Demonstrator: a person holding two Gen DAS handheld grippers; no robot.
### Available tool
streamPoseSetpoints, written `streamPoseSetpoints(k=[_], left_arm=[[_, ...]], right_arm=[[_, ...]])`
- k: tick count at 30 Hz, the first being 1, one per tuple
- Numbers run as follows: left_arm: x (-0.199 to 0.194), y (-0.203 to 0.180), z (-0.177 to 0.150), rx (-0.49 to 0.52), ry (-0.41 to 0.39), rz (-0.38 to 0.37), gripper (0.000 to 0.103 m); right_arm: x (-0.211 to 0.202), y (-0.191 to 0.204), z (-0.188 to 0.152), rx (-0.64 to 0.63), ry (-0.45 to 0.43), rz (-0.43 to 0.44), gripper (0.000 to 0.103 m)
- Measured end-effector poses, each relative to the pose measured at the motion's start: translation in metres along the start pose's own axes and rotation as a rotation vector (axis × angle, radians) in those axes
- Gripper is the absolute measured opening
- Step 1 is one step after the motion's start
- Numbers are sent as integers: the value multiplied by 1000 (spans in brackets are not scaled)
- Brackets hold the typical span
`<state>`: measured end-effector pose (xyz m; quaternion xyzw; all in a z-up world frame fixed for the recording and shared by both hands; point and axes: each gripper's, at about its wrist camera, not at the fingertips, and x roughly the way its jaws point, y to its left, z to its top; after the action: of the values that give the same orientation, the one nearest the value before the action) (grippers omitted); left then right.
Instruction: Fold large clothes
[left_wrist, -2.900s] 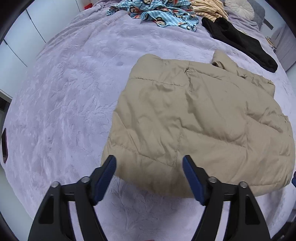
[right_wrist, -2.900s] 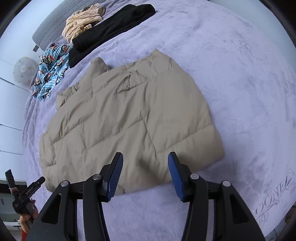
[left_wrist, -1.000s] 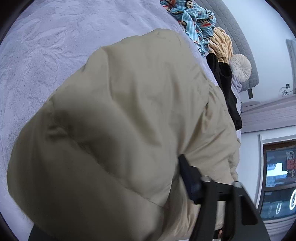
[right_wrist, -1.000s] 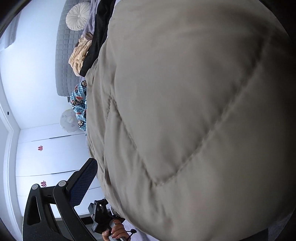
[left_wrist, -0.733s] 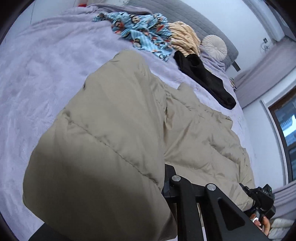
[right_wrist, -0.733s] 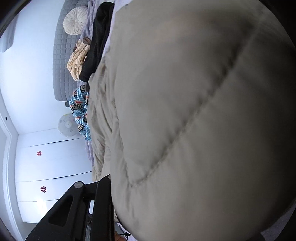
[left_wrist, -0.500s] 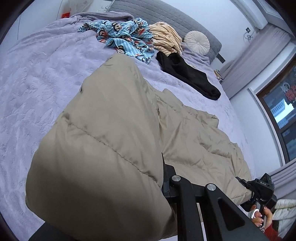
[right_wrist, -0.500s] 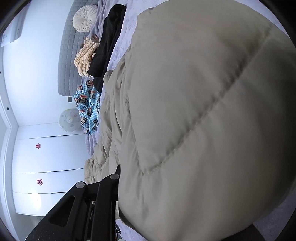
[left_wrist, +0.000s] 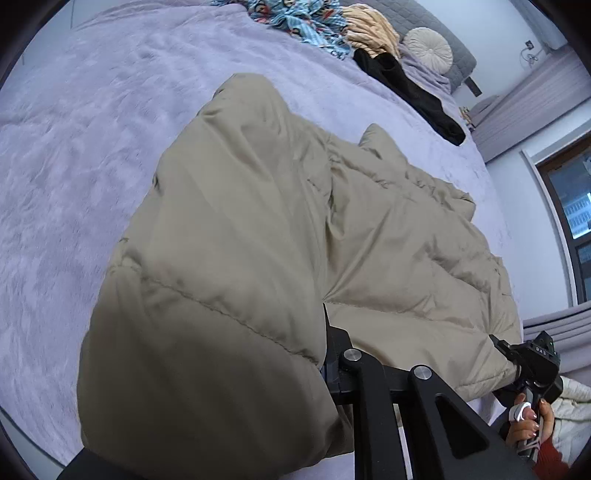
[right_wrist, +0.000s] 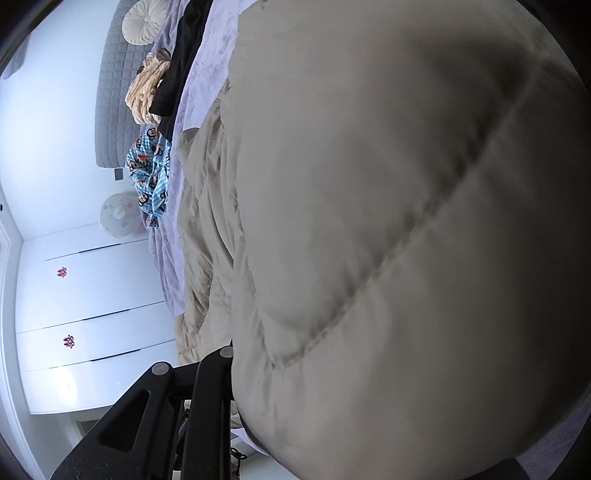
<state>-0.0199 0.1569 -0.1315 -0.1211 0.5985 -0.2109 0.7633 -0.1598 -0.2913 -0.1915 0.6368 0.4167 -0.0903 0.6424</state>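
A tan quilted jacket (left_wrist: 258, 221) lies across the purple bed (left_wrist: 74, 147). Its near hem is raised and bulges toward both cameras. My left gripper (left_wrist: 314, 343) pinches the hem's left part; the cloth drapes over one finger and hides it, and the jaws are opening slightly. The right gripper (left_wrist: 532, 365), held by a hand, bites the hem's other corner at the lower right. In the right wrist view the jacket (right_wrist: 388, 221) fills most of the picture. There the right gripper (right_wrist: 236, 369) is closed on it, with one finger behind the cloth.
At the head of the bed lie a blue printed garment (left_wrist: 303, 18), a pale yellow one (left_wrist: 369, 33), a black one (left_wrist: 406, 88) and a round cushion (left_wrist: 428, 46). A dark window (left_wrist: 569, 206) is on the right. White wardrobe doors (right_wrist: 92, 295) stand beyond the bed.
Both grippers went from open around the hem to closed on it. They then lifted it and carried it over the bed, so the jacket's near part now bulges upward.
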Motion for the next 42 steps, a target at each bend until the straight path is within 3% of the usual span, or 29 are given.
streamPoseSetpoints(k=[2,4,7,9,11,13,15,19,22,24,27,31,34,36,42], left_arm=[[2,9,-7,-34,22,47,34],[-7,16,-10,-64,36,96,40],[-34,24,-18,-94,36,147,40],[-59,27,-21,-85,9,207,40],[-80,28,-21,-70,-31,249,40],[-94,23,-15,-49,-68,264,40],[-99,18,-4,-33,-86,265,40],[-78,2,16,16,-69,219,41],[-36,1,18,53,-1,313,43],[-8,12,15,39,60,361,43],[12,32,8,-5,114,344,48],[7,27,9,40,135,371,49],[-6,17,11,49,123,414,49],[-17,10,9,44,105,404,49],[-44,-22,0,67,41,367,49]], right_arm=[[0,-2,0,0,5,-14,29],[-2,1,-1,-4,14,-52,38],[-15,13,-4,-27,46,-88,49],[-26,24,-6,-83,49,-140,63],[-37,32,-12,-138,51,-207,63],[-48,32,-22,-187,64,-254,61],[-61,42,-36,-265,59,-260,17],[-72,88,-47,-439,-5,-286,16],[-59,110,-32,-492,-65,-387,16],[-58,100,-26,-514,-71,-453,16],[-49,82,-8,-494,-48,-558,11],[-45,46,8,-357,-4,-484,10],[-54,41,12,-251,-8,-423,10],[-62,46,8,-252,-13,-417,15],[-61,71,-15,-308,17,-405,15]])
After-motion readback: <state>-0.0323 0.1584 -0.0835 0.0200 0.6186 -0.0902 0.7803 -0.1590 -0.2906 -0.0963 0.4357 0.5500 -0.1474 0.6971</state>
